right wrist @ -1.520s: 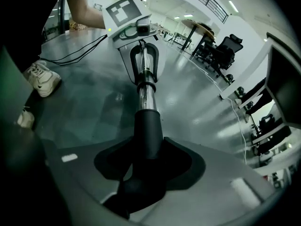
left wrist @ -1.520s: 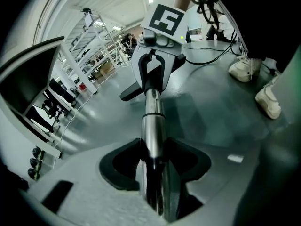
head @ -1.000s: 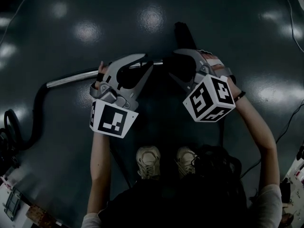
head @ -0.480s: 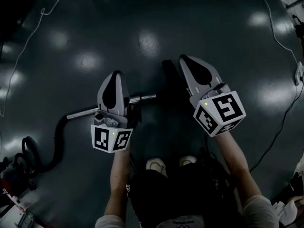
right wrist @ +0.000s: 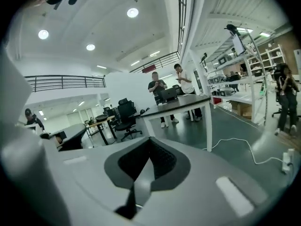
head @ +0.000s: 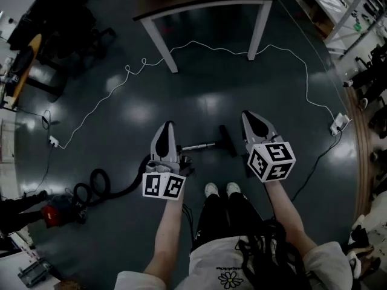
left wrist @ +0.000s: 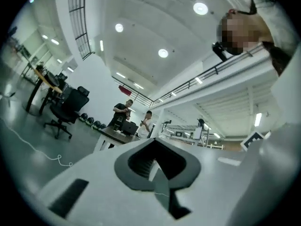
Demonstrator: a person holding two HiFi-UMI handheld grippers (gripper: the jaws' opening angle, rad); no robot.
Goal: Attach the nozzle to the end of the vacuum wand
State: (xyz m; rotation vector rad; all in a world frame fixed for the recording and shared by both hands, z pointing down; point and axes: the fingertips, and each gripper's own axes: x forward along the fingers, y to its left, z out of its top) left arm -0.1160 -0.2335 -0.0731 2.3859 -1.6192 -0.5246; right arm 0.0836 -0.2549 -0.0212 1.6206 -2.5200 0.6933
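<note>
In the head view the chrome vacuum wand point(head: 198, 145) lies on the dark floor far below, with the black nozzle point(head: 228, 141) at its right end. Whether the two are joined is too small to tell. My left gripper point(head: 167, 126) hangs high above the wand's left part, shut and empty. My right gripper point(head: 250, 116) is at the same height, right of the nozzle, also shut with nothing in it. In the left gripper view the left gripper point(left wrist: 157, 144) points out into the hall. In the right gripper view the right gripper point(right wrist: 149, 143) points toward a table.
A black hose point(head: 100, 185) curls left from the wand to a red vacuum body point(head: 57, 214). A white-legged table point(head: 208, 6) stands ahead. A white cable point(head: 199, 44) trails across the floor to a power strip point(head: 337, 124). People point(right wrist: 162, 89) stand behind the table.
Both grippers have let go of the wand and nozzle, closed, and risen far above the floor. The head view has lifted too, so the wand now looks small below.
</note>
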